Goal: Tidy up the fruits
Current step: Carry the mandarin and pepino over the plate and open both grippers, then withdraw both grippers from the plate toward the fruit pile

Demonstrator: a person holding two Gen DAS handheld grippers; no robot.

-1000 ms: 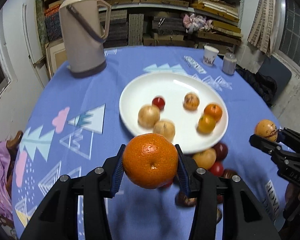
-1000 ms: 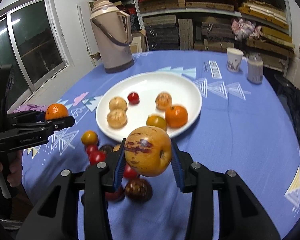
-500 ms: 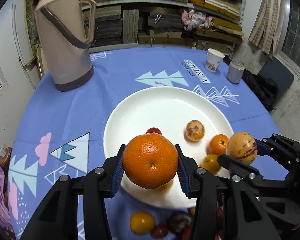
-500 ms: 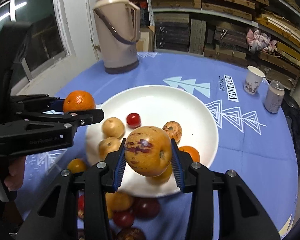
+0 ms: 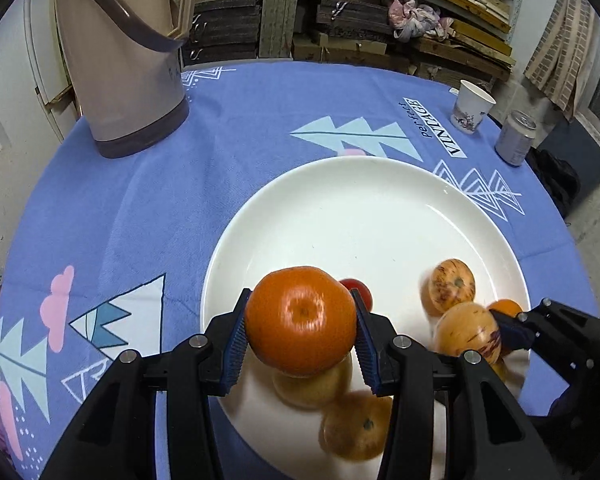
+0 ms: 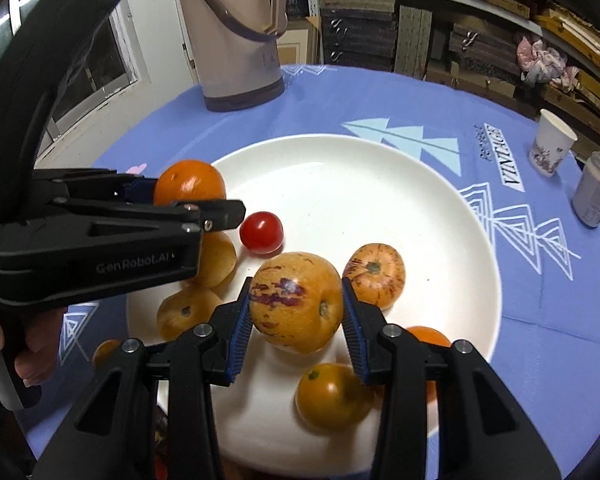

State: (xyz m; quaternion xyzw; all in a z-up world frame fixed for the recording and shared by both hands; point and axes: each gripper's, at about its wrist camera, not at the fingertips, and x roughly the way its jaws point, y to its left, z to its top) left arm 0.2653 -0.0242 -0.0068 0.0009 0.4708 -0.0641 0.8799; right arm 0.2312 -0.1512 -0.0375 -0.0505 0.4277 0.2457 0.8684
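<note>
Left gripper (image 5: 300,338) clamps a glossy orange (image 5: 300,322), hiding fruit beneath; right gripper (image 6: 296,318) grips a purple-streaked melon (image 6: 296,302) above the smooth white plate (image 6: 360,184).

The thermos flask (image 5: 124,64) loses its top to the frame edge. Fruit under the left tool (image 5: 300,326) is blurred, partly hidden by the mandarin (image 5: 300,324).

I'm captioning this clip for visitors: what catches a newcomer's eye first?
Two black grippers, each clamping a fruit above the white plate: the left gripper holds an orange, the right gripper a purple-streaked yellow fruit. Behind stands a tall beige thermos.
</note>
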